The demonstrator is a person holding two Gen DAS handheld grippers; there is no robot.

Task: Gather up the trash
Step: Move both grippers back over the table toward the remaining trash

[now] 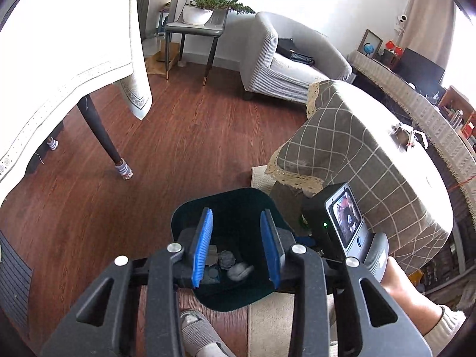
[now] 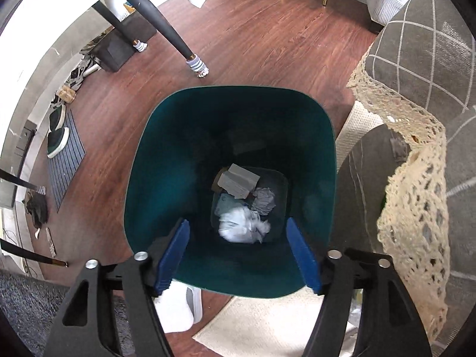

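Hovering over the green bin [image 2: 229, 160], both the right gripper [image 2: 238, 255] and left gripper [image 1: 236, 247] have jaws spread wide and hold nothing, probably because the trash got dropped in. The crumpled paper [image 2: 242, 227] sits at the bottom, around 6 o'clock from the torn cardboard [image 2: 238, 180]. No readable labels anywhere.

bright daylight, blown-out edges, fisheye-warped, sharp.

Teal bin [image 2: 148, 160], blue-padded tongs [image 2: 238, 255], white trash [image 2: 241, 226]

Right gripper [image 2: 238, 255] agape above bin [image 2: 154, 178]; trash [image 2: 242, 226] blurred, probably paper.
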